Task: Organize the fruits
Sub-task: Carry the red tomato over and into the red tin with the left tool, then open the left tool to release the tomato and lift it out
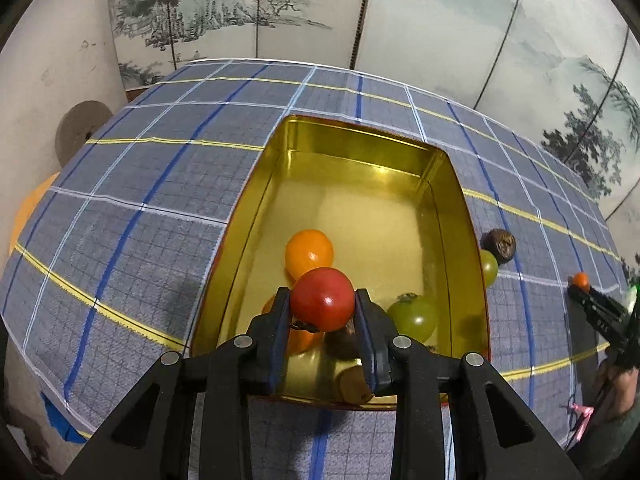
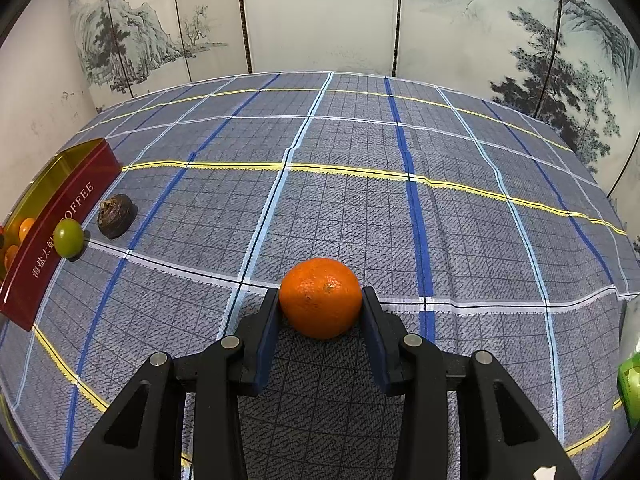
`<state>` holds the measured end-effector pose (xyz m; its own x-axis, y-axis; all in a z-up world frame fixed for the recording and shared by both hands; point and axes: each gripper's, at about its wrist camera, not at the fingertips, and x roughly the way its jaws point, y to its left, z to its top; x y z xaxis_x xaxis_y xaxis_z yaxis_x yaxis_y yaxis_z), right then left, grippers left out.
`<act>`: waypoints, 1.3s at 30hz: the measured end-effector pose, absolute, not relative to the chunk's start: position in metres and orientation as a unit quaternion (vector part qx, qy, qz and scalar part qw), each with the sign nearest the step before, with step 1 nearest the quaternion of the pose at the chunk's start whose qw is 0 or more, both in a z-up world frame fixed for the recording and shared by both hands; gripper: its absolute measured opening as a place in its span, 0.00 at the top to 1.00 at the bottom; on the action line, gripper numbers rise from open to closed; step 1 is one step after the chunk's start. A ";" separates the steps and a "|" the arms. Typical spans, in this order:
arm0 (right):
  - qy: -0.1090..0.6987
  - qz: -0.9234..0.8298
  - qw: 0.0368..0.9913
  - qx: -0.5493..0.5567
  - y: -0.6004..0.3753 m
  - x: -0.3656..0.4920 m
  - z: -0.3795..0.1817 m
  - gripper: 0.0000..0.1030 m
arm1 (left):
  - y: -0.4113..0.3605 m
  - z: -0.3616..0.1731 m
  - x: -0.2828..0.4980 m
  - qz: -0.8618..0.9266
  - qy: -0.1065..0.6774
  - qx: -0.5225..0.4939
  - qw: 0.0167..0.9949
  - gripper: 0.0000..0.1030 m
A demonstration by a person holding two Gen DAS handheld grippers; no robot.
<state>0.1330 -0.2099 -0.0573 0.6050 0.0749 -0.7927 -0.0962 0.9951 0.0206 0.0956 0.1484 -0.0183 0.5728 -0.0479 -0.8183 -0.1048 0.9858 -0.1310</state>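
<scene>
Left wrist view: my left gripper (image 1: 323, 307) pinches a smooth, glossy red fruit (image 1: 322, 298) over the near end of the gold metal tin (image 1: 468, 216). Inside lie a yellow-orange fruit (image 1: 309, 252) and a green one (image 1: 413, 317).

Right wrist view: my right gripper (image 2: 321, 305) presses both pads against a dimpled orange (image 2: 320, 298) sitting on the checked woven tablecloth (image 2: 460, 208). By the tin's red wall, a green fruit (image 2: 68, 237) and a wrinkled brown one (image 2: 116, 215).
</scene>
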 end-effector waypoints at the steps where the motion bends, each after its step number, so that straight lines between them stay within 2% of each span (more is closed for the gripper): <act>1: 0.442 0.048 0.896 -0.012 -0.210 0.133 -0.057 0.63 | 0.147 -0.020 0.095 0.015 0.463 -0.079 0.883 0.69; 23: 0.442 0.047 0.896 -0.014 -0.210 0.133 -0.057 0.63 | 0.134 -0.032 0.091 0.028 0.469 -0.025 0.882 0.68; 29: 0.442 0.046 0.896 -0.016 -0.212 0.133 -0.057 0.63 | 0.131 -0.032 0.090 0.026 0.471 -0.023 0.882 0.60; 39: 0.442 0.046 0.896 -0.016 -0.211 0.133 -0.057 0.64 | 0.129 -0.031 0.085 0.030 0.465 -0.006 0.885 0.58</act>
